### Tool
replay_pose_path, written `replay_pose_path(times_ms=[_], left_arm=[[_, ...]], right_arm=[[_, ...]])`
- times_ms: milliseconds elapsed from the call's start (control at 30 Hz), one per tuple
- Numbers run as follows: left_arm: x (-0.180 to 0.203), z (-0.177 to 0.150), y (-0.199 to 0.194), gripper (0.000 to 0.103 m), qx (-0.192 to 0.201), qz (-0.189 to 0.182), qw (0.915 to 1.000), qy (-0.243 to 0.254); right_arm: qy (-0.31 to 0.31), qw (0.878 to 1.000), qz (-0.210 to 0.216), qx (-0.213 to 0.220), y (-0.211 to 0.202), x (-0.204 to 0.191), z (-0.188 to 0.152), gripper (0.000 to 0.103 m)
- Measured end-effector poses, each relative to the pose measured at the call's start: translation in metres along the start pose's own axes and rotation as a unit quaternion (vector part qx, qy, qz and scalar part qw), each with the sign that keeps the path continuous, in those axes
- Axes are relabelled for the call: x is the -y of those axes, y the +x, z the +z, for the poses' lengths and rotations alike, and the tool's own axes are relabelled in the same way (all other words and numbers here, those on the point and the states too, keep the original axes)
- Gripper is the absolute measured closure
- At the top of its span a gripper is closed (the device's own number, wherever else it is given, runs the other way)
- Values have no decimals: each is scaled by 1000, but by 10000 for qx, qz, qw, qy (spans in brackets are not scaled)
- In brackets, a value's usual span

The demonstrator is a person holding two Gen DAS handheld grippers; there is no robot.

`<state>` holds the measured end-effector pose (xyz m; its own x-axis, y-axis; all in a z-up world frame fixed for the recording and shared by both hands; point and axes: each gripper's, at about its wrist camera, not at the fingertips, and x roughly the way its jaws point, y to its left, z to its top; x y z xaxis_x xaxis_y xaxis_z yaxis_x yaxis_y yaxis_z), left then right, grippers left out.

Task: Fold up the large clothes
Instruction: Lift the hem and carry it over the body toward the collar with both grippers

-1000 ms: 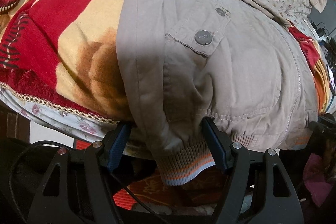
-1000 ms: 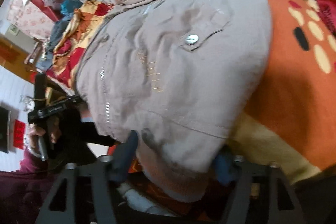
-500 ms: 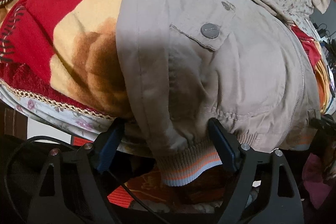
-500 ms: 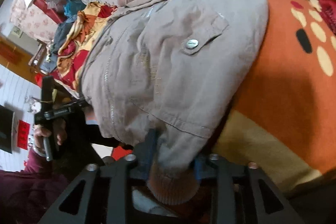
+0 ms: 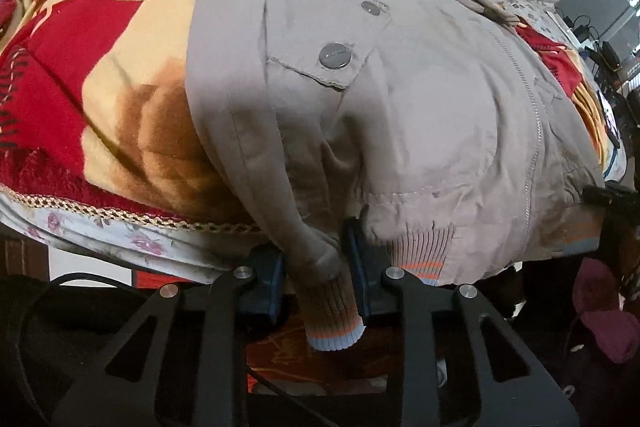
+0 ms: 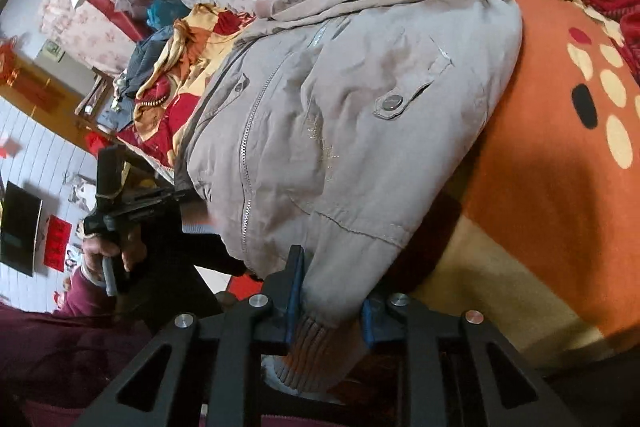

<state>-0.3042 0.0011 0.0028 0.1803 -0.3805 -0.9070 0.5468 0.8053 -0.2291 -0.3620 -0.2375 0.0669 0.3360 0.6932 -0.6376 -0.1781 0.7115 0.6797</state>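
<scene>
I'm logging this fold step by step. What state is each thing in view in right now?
jacket: spread flat, zipped, hem over the bed edge.
pocket flap: snapped shut.
left gripper: jaws just closed, shut on the ribbed hem at one corner.
right gripper: jaws just closed, shut on the ribbed hem at the other corner.
blanket: spread under the jacket.

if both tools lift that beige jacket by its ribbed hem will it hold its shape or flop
The beige zip-up jacket will probably flop: its cloth already bunches and creases where the left tool pinches the striped ribbed hem. It looks padded and bulky, so likely heavyish and saggy between grips. The right tool squeezes knit ribbing, which may stretch but seems unlikely to slip.
</scene>
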Motion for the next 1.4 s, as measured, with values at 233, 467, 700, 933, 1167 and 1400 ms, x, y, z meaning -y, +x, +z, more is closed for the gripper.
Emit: replay_pose_path(times_ms=[233, 467, 700, 933, 1167, 1400], left_arm=[[1, 5, 13, 56, -97, 35, 9997, -215], [10, 6, -3, 84, 172, -60, 9998, -79], [0, 30, -74, 88, 933, -801, 9918, -350], [6, 116, -111, 88, 1674, -838, 9820, -241], [-16, 231, -97, 88, 2080, -823, 9720, -715], [-31, 327, -33, 88, 1929, -631, 9712, -1249]], right_arm=[[332, 9985, 330, -295, 29, 11, -10, 55], [128, 9995, 199, -201, 25, -1, -5, 83], [63, 9930, 941, 715, -33, -12, 21, 86], [66, 9805, 1081, 1641, -67, -8, 88, 87], [504, 9749, 773, 2024, -71, 27, 182, 87], [1092, 9740, 416, 1941, -34, 85, 277, 87]])
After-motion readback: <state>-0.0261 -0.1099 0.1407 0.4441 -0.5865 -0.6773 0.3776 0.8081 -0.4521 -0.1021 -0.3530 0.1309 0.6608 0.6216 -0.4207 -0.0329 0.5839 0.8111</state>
